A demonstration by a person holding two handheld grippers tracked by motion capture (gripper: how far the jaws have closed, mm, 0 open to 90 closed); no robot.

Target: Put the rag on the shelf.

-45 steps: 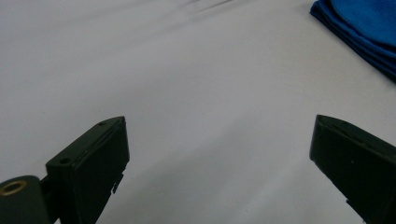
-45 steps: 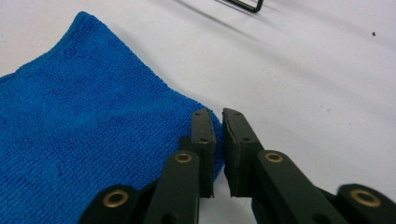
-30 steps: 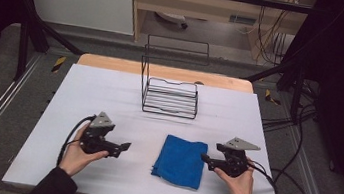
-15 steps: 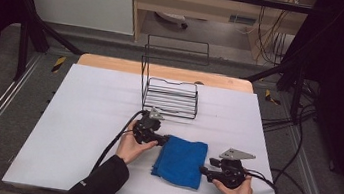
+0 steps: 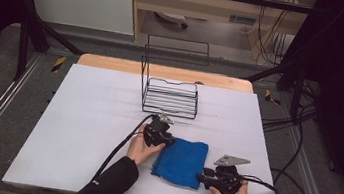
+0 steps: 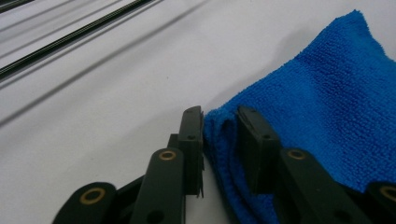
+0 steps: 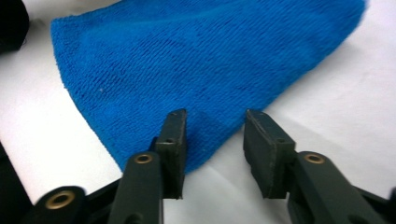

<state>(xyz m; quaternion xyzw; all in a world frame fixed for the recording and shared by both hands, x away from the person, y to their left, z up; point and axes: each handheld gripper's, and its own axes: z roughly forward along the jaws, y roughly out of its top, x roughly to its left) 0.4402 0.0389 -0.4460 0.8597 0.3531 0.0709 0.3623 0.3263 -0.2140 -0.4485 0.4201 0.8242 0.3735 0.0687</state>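
On the white table (image 5: 82, 115), the left gripper (image 5: 163, 137) sits at the far left corner of the blue cloth (image 5: 180, 161), just in front of the wire rack (image 5: 170, 97). In the left gripper view, its 2 jaws have just been closing and now straddle the folded corner of the cloth (image 6: 327, 107): the left jaw stands against the cloth's edge, the right one rests on top of the pile, and a bunched fold sits between them. I cannot tell whether the pads already pinch it.

The cloth lies flat near the front edge of the table, between the 2 hands.

The right gripper (image 5: 205, 178) lies low at the cloth's near right corner. In the right gripper view, its jaws have also just been closing but stand apart, with the edge of the cloth (image 7: 196, 65) reaching in between them. The left jaw rests on the cloth; the right one stands over bare table.
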